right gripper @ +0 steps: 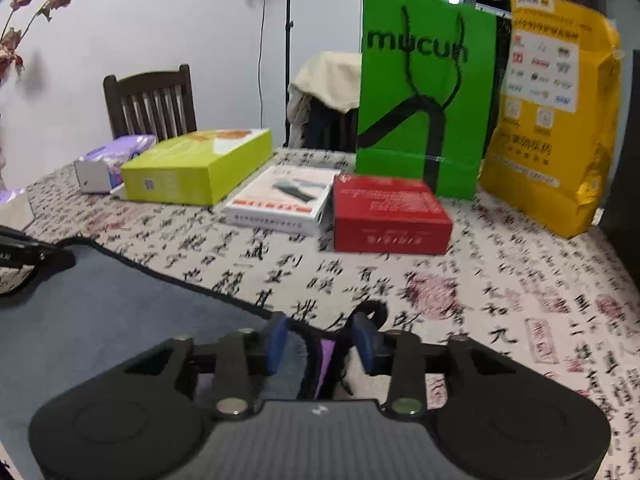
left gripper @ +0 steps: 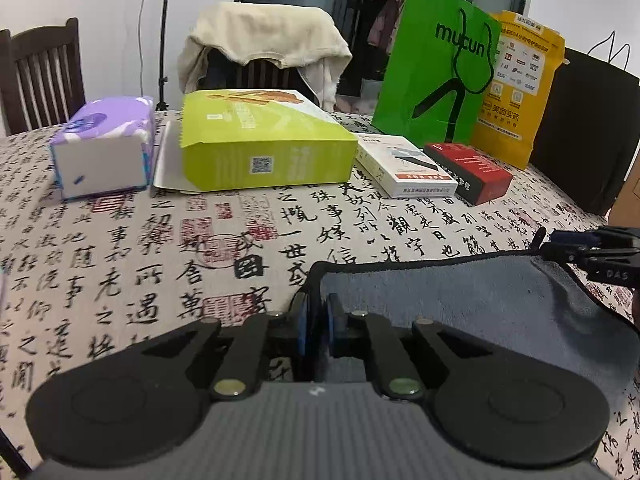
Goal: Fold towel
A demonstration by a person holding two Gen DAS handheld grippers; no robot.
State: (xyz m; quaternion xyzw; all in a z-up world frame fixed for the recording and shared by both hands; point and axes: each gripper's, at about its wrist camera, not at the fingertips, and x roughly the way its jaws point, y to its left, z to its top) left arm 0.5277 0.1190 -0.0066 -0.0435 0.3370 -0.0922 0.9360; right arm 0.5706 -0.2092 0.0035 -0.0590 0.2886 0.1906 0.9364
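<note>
Tissue pack: purple and white, far left on the table, at about 10 o'clock from the left gripper.
Lime box: lies flat just right of the tissue pack, at 12 o'clock from the left gripper.
White box: flat, right of the lime box, touching or nearly touching the red box beside it.
Green bag: stands upright behind the white and red boxes, printed "mucun"; a yellow bag stands just to its right.
Tablecloth: pale, covered in black calligraphy and red seals.
Left gripper: blue pads clenched close together on the near left corner of the towel.
Towel: grey with a dark hem, spread on the tablecloth from 12 to 3 o'clock of the left gripper, its far edge running between the two grippers.
Right gripper: blue pads spread apart, straddling the towel's right corner, where the dark hem and a purple tag bunch up between them; whether either pad touches the cloth cannot be told.
Right gripper seen from the left wrist view: black fingers at 2 o'clock, at the towel's far right corner.
</note>
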